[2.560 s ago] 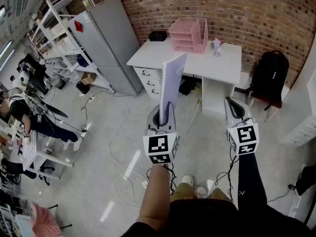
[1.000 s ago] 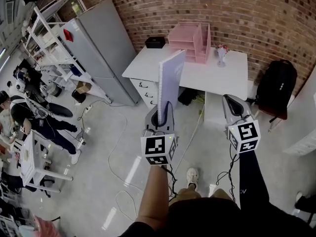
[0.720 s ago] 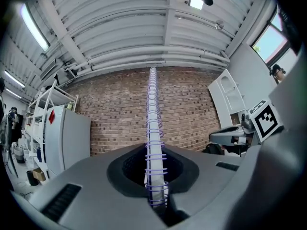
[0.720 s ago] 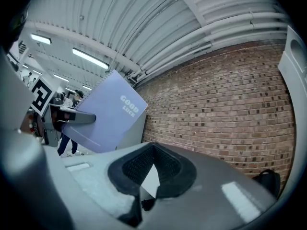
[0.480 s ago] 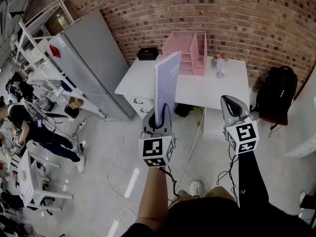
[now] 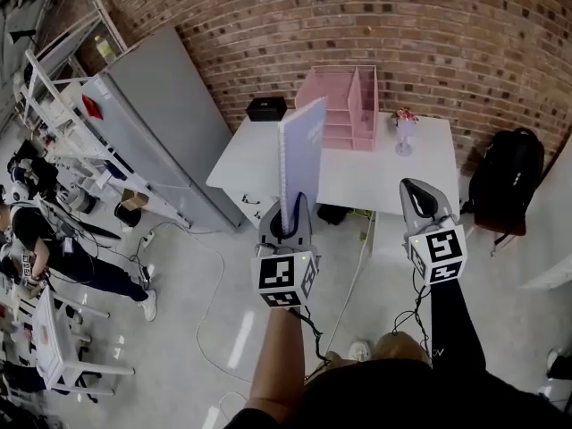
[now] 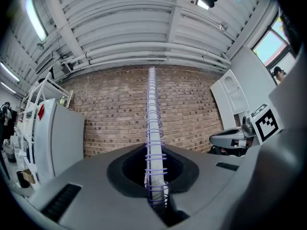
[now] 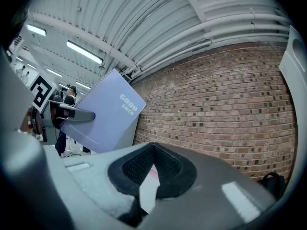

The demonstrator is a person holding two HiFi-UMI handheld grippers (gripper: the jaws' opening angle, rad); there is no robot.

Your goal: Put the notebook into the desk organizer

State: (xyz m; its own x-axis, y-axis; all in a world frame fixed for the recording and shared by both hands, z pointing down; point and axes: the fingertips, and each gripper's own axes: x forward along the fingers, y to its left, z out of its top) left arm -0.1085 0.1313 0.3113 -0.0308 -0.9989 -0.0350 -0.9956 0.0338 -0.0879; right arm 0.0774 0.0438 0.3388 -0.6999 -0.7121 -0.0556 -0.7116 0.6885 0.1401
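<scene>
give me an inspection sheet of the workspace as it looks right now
surface: white desk, mostly bare
job's things: purple spiral notebook upright in the left tool; pink desk organizer at the back of the desk by the wall; notebook not yet in it
clutter: black box and small vase of flowers on the desk
tools: left tool shut on the notebook's lower edge; right tool shut, nothing between its jaws
cables: loose cables on the floor by the desk
surroundings: brick wall, grey cabinet, black backpack, people at the left
</scene>
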